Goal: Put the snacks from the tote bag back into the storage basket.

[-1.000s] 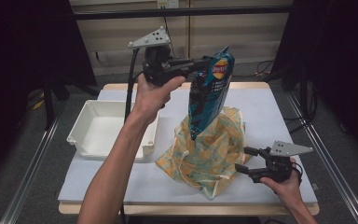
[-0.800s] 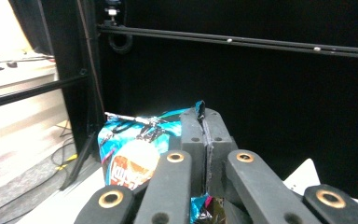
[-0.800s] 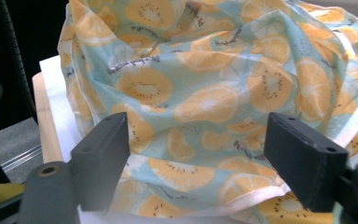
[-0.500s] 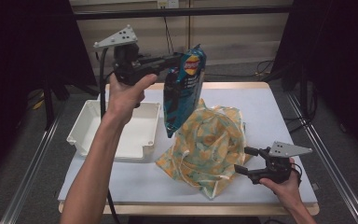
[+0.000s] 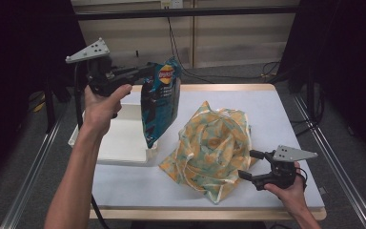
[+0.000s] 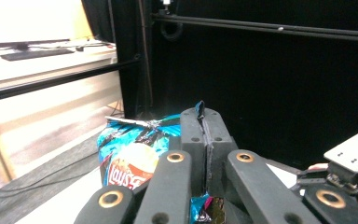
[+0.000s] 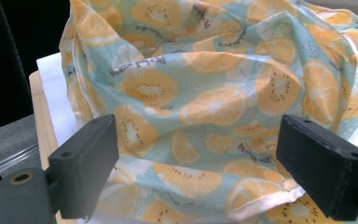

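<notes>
Hanging from the left claw (image 5: 145,71), a blue chip bag (image 5: 159,107) dangles above the near corner of a white tray (image 5: 119,143) and the table (image 5: 267,109). That claw's jaws are pressed fully together on the bag's crimped top edge; in the left gripper view the claw (image 6: 204,126) shows the foil seam pinched between its pads, with the bag (image 6: 130,149) spreading out to the left of and below the jaws. The left hand (image 5: 100,102) holds this claw raised high, pointing toward the table's middle.

The right claw (image 5: 253,164) sits low at the near right of the table, held by the right hand (image 5: 290,191). Its jaws have just been opening and now stand wide apart, gripping nothing. Straight ahead of it lies a crumpled citrus-print cloth bag (image 5: 209,148); in the right gripper view the cloth (image 7: 205,102) spreads just beyond the claw (image 7: 198,163) and across the gap between the two pads, neither of which presses on it.
</notes>
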Available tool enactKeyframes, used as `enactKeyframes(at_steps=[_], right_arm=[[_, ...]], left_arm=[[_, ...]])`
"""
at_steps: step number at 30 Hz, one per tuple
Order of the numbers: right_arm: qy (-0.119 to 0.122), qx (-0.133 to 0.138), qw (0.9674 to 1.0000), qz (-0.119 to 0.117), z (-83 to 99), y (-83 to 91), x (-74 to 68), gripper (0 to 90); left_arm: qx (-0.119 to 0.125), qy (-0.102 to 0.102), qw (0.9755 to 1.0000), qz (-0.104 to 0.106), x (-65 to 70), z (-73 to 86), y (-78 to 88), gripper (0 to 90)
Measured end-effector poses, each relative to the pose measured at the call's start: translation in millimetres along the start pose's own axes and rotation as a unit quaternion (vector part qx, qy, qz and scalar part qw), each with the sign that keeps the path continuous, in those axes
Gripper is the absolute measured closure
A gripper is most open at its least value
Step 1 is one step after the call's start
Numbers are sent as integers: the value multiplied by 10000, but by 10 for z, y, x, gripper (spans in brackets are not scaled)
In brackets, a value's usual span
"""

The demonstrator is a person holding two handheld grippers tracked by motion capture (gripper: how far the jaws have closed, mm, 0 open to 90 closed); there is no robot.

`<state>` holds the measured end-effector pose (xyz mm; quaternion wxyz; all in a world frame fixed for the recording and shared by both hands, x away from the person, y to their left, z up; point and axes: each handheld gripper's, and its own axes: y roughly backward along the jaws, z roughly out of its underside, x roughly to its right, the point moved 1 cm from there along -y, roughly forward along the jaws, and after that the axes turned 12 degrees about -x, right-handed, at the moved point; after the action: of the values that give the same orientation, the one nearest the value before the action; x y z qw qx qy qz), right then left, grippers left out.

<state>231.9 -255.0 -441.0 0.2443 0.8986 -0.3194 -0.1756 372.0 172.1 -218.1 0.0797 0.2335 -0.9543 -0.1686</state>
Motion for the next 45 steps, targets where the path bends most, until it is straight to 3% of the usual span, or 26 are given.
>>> enactKeyframes(at_steps=[3, 9, 21, 27, 32, 39, 41, 43, 45], right_arm=[[38, -14, 10000, 17, 14, 9, -7, 121], [22, 64, 10000, 37, 8, 41, 3, 121], [-54, 103, 9999, 65, 23, 70, 5, 67], [-175, 290, 9993, 186, 62, 187, -33, 14], [-52, 366, 9991, 225, 88, 200, -27, 0], [-73, 354, 9985, 408, 106, 159, -22, 0], [-48, 355, 9982, 482, 123, 156, -11, 2], [-93, 400, 9972, 619, 142, 154, -8, 2], [-110, 426, 9968, 660, 159, 147, 6, 0]], left_arm=[[99, 95, 9999, -78, -52, 64, 113, 897], [47, 162, 9994, -289, -139, 178, 247, 897], [-240, 374, 9973, -592, -318, 515, 347, 897], [-293, 446, 9958, -746, -397, 607, 403, 896], [-544, 545, 9928, -921, -481, 737, 393, 896], [-543, 854, 9885, -1122, -627, 877, 427, 897], [-607, 876, 9848, -1368, -654, 888, 421, 896], [-615, 937, 9840, -1381, -683, 896, 397, 896], [-630, 1040, 9806, -1535, -721, 902, 376, 897]])
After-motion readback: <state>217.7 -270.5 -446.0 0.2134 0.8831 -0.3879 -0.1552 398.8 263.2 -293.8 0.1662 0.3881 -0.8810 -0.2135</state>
